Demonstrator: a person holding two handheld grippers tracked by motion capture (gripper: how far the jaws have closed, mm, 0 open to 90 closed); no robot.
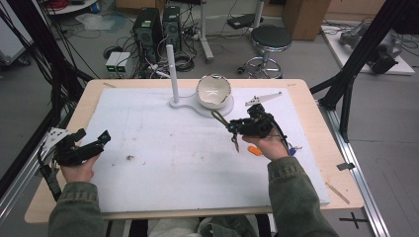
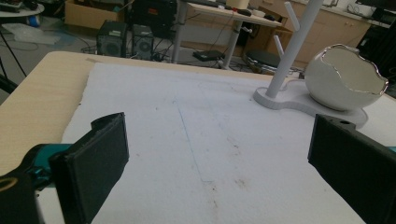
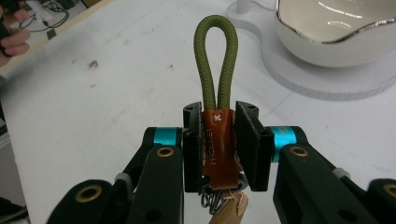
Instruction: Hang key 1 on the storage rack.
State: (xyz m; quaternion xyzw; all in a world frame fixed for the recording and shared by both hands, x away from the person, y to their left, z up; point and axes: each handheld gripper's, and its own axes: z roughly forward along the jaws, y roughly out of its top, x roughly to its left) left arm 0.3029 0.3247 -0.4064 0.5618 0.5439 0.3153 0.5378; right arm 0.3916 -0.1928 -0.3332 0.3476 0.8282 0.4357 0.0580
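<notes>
Olive-green braided cord loop (image 3: 217, 60) with brown leather tab (image 3: 218, 147), white silver-rimmed bowl (image 3: 336, 32), white mat (image 1: 163, 148), tan tabletop (image 1: 316, 106).

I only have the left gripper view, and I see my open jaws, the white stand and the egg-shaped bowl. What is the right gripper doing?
Observer: The right gripper is shut on a keychain, clamping its brown leather tab.
Operator: Which way does the keychain point?
Observer: Its olive cord loop sticks out past the jaws toward the bowl.
Operator: Anything hanging below?
Observer: Yes, a metal ring and a wooden piece dangle under the tab.
</notes>
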